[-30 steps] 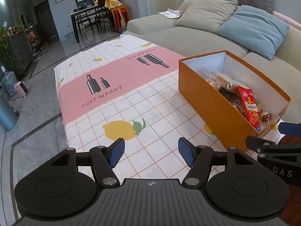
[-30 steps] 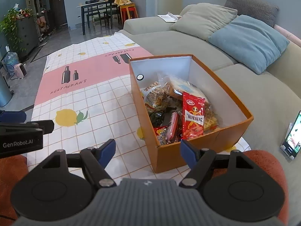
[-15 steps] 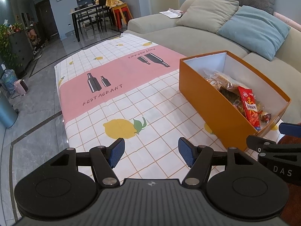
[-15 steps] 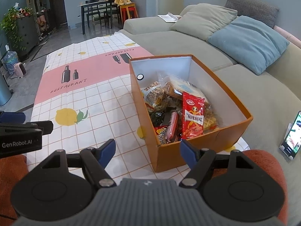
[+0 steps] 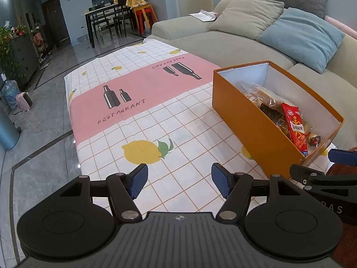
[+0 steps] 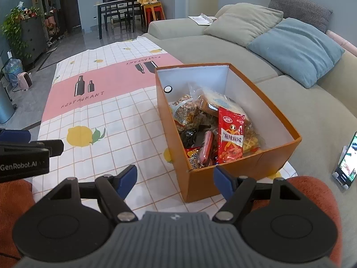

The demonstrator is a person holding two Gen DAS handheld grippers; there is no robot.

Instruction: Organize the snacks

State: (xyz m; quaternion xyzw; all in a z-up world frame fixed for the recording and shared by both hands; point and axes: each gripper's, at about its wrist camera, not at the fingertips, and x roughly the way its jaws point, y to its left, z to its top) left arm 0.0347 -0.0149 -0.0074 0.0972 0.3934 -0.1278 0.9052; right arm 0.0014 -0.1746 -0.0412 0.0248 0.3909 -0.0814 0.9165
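Note:
An orange box [image 6: 243,169] [image 5: 236,114] stands on the right side of the table and holds several snack packets, among them a red packet [image 6: 232,138] [image 5: 295,127] and a clear bag of pastry [image 6: 212,105]. My left gripper [image 5: 179,182] is open and empty above the tablecloth, left of the box. My right gripper [image 6: 175,182] is open and empty, just in front of the box's near corner. The left gripper also shows at the left edge of the right wrist view [image 6: 31,154].
A checked cloth with lemons and a pink band [image 5: 133,102] covers the table. A grey sofa with beige and blue cushions [image 6: 296,49] runs along the right. A phone on a stand [image 6: 345,165] sits on the sofa. A dining table and chairs [image 5: 109,20] stand far back.
Both views have shifted very slightly; the grippers stay open and empty, and the box and snacks have not moved.

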